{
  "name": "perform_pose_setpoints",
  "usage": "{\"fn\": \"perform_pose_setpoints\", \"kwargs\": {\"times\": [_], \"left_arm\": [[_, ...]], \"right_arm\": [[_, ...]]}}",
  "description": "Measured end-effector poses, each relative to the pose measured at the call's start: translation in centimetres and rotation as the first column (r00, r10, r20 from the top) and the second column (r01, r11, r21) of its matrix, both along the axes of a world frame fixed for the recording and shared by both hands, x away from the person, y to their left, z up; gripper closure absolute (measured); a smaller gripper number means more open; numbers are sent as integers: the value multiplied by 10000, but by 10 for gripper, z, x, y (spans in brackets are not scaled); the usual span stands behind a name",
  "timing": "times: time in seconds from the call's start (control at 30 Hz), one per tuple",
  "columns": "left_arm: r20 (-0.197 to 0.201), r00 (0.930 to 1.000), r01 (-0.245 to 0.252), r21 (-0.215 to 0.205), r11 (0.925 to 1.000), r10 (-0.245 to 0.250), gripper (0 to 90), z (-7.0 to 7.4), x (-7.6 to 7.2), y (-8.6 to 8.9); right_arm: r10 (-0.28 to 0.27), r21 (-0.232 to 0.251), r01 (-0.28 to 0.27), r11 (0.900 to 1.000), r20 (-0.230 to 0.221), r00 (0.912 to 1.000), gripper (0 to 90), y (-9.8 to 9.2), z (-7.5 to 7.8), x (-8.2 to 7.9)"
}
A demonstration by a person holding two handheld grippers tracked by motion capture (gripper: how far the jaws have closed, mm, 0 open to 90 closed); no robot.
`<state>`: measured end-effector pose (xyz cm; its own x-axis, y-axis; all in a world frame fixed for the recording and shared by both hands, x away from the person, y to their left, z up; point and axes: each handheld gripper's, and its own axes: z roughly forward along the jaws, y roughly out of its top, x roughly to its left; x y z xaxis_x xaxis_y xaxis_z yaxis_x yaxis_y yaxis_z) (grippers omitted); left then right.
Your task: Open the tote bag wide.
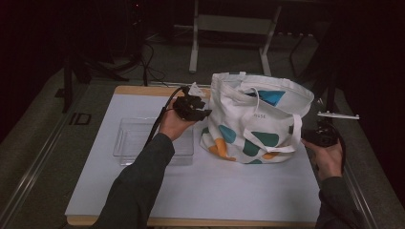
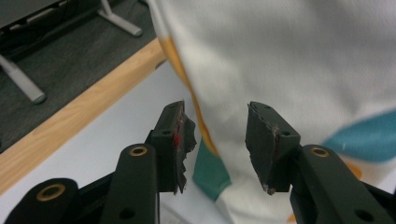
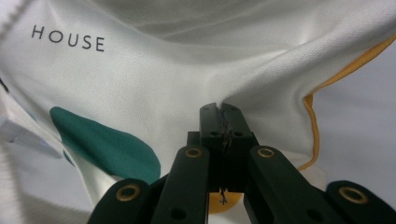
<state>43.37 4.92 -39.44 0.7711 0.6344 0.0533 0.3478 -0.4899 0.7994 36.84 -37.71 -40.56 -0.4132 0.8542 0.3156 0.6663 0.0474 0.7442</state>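
L gripper (image 1: 203,112) jaws apart, R gripper (image 1: 308,136) jaws pressed together, forearms raised.

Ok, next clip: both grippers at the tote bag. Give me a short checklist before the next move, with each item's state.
1. Right gripper shut at the tote bag: ok; whether it pinches cloth: cannot tell.
2. Left gripper open, bag edge between its jaws, pads not pressing: ok.
3. Bag upright on the table: ok.
4. Bag mouth open: ok, slightly.
5. Clear tray apart from the bag: ok.
6. Bag's contents: cannot tell.
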Motion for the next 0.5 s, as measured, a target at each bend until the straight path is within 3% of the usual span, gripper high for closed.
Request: {"fn": "perform_pose_setpoints", "kwargs": {"times": [0.13,0.37,0.4,0.43,0.47,0.5], "left_arm": [[-173,9998,26,-438,9990,-34,512,-1,10,-2],[-225,9995,220,-799,9966,-239,426,-4,21,-1],[-527,9974,422,-1124,9928,-484,425,-6,26,0],[-527,9974,422,-1124,9928,-484,425,-6,26,0],[-822,9938,617,-1465,9873,-743,440,-8,30,2],[-879,9928,677,-1526,9860,-818,469,-9,31,2]], "right_arm": [[201,-70,-200,9998,90,9998,896,-1,1,-4],[280,67,-281,9996,79,9996,896,-5,0,-7],[296,99,-296,9995,72,9995,896,-5,0,-7],[296,99,-296,9995,72,9995,896,-5,0,-7],[302,71,-302,9995,64,9995,896,-4,-1,-7],[298,69,-299,9995,66,9995,896,-4,-1,-7]]}}
